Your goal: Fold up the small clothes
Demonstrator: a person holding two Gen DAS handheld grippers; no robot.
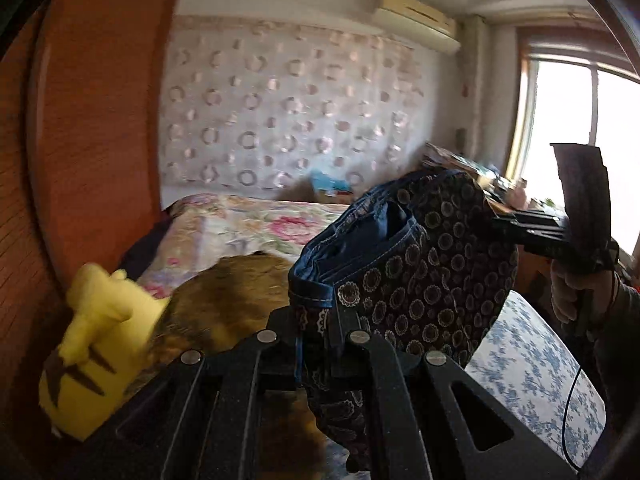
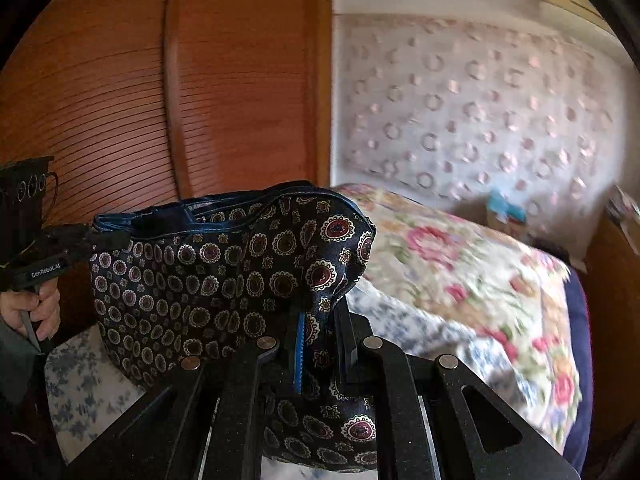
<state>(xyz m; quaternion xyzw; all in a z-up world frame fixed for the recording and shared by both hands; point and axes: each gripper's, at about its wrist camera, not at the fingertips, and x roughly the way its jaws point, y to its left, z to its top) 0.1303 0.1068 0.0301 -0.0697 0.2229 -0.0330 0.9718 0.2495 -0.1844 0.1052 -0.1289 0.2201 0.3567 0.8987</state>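
Left wrist view alone shows a yellow toy [image 1: 94,344] and window [image 1: 576,140]. Both grippers, left [image 1: 316,332] and right [image 2: 316,340], pinch the dark patterned, blue-trimmed garment [image 2: 208,280], stretched aloft.

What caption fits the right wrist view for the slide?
Right gripper and left gripper hold a dark patterned garment by opposite ends, lifted above the floral bedspread.

Garment [image 1: 420,256] hangs between the left gripper [image 1: 320,332] at six o'clock and the right gripper [image 1: 520,228] at three o'clock, above the bed [image 1: 248,224], with a plush toy [image 1: 96,344] at eight o'clock and a window [image 1: 576,132] at two o'clock.
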